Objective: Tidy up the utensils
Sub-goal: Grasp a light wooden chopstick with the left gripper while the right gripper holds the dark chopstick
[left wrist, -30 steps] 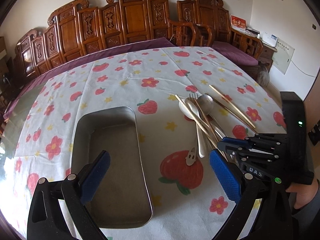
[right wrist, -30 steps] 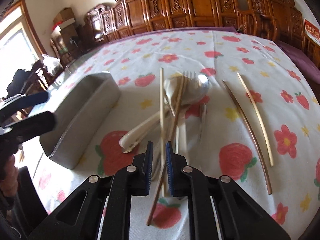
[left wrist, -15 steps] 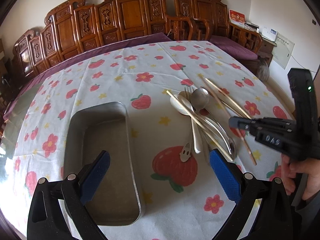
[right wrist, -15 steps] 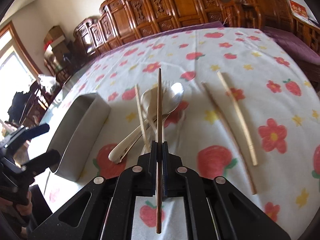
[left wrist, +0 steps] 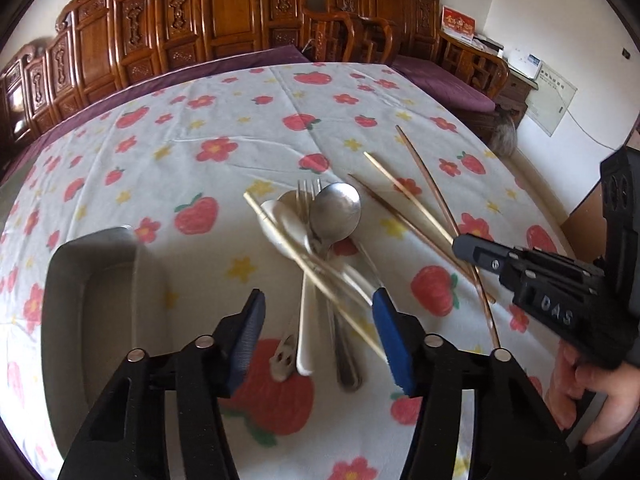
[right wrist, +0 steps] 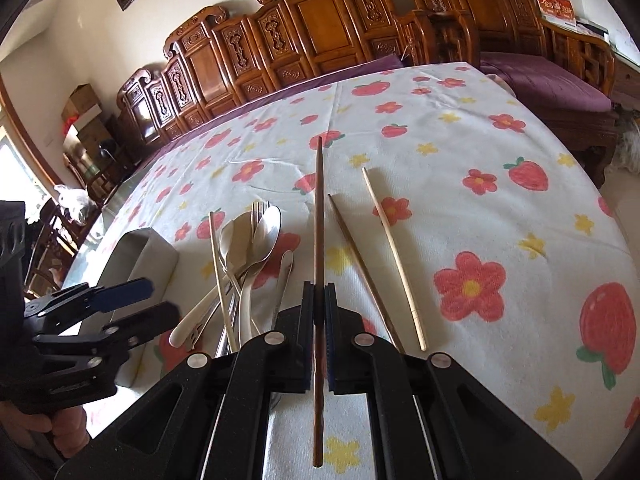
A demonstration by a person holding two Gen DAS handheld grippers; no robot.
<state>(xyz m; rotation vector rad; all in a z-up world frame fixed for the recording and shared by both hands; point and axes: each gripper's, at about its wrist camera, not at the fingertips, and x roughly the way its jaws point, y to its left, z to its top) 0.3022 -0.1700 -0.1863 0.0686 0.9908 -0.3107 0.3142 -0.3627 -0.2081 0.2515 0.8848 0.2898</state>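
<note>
My right gripper (right wrist: 319, 294) is shut on a dark brown chopstick (right wrist: 319, 208) and holds it lifted above the table, pointing forward; it also shows in the left wrist view (left wrist: 430, 188). My left gripper (left wrist: 320, 316) is open and empty, low over a pile of a metal spoon (left wrist: 334, 216), a fork (left wrist: 306, 200), a white spoon (left wrist: 303, 320) and a pale chopstick (left wrist: 288, 240). A grey metal tray (left wrist: 64, 280) lies at the left, also seen in the right wrist view (right wrist: 136, 248).
Two more chopsticks, one pale (right wrist: 394, 256) and one brown (right wrist: 360, 264), lie on the strawberry-print tablecloth (right wrist: 500, 208) right of the pile. Carved wooden chairs (left wrist: 224, 20) line the far table edge. A purple-cushioned bench (right wrist: 548, 80) stands at the right.
My right gripper has lifted the dark chopstick higher off the table. My left gripper has moved right, from over the tray to over the utensil pile, and its fingers have narrowed.
</note>
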